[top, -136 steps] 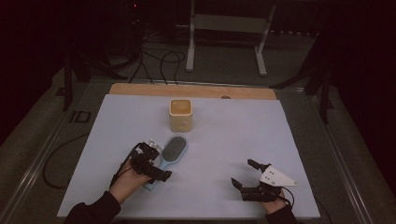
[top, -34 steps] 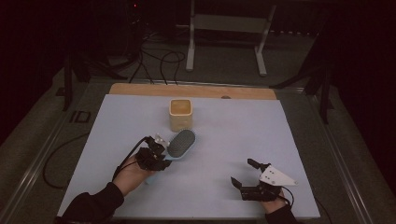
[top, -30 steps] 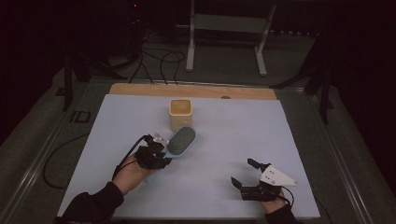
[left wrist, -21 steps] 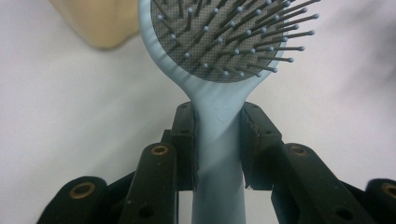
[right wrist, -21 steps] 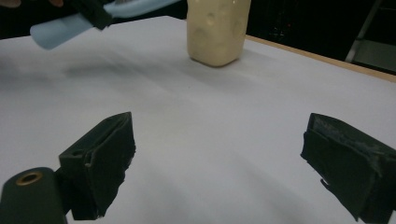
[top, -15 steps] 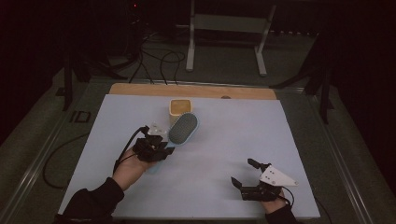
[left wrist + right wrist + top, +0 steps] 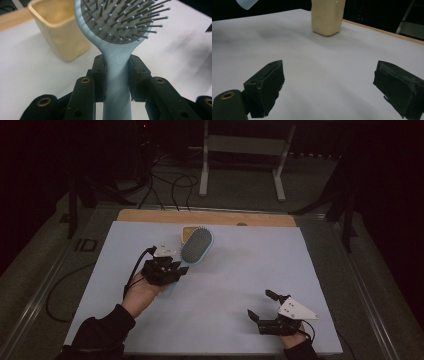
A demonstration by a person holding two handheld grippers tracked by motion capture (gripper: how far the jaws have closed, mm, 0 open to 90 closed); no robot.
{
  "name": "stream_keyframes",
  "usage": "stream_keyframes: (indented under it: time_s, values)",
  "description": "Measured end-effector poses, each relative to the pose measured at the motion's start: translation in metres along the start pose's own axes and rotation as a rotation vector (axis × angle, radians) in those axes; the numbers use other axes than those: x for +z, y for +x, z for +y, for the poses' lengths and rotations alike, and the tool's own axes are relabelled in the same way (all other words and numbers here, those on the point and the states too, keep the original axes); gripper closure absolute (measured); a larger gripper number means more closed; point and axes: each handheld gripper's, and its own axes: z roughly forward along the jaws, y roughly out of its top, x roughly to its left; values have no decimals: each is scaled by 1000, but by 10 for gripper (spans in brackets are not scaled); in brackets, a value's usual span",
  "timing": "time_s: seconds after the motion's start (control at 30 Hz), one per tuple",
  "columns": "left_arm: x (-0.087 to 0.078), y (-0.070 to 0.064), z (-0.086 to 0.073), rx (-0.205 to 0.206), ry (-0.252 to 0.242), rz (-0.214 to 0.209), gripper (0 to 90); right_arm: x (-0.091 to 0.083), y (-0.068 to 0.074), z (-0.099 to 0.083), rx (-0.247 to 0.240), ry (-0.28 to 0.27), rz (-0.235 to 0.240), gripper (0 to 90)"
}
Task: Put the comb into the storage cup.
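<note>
- The light blue hairbrush (image 7: 117, 62) is clamped by its handle between the two black jaws of the left tool (image 7: 117, 75), just below the round head.
- In the left gripper view its bristles face the camera, grey pins with small ball tips on a dotted grey pad.
- In the high view the hairbrush (image 7: 196, 245) is held above the tabletop (image 7: 240, 285), its head in front of the cream cup (image 7: 187, 231) and covering part of the rim from that camera.
- The cream cup (image 7: 60, 32) stands upright near the far edge of the tabletop; whether the brush touches it I cannot tell.
- The left tool (image 7: 167, 269) sits left of centre, a black cable trailing from it.
- The right tool (image 7: 265, 307) rests low at the near right of the tabletop, well apart from the brush.
- Its jaws stand wide apart with nothing between them, the white surface showing through the gap in the right gripper view (image 7: 329, 87).
</note>
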Motion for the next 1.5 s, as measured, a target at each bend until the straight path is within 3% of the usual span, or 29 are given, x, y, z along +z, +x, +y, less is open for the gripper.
stream_keyframes:
  time_s: [0.5,0.7,1.07,1.27,1.5]
  values:
    - [-15,13,26,-29,-117,29,699,0,0,0,-1,0,-2,92]
    - [-16,17,37,-32,-165,60,699,-1,0,0,1,-3,-1,92]
    - [-13,23,52,-21,-225,84,699,-1,0,0,-1,-2,0,93]
    - [-8,30,62,-50,-260,86,699,-1,0,0,-1,-2,0,92]
    - [-3,37,77,-50,-305,92,699,-1,0,0,0,-3,2,93]
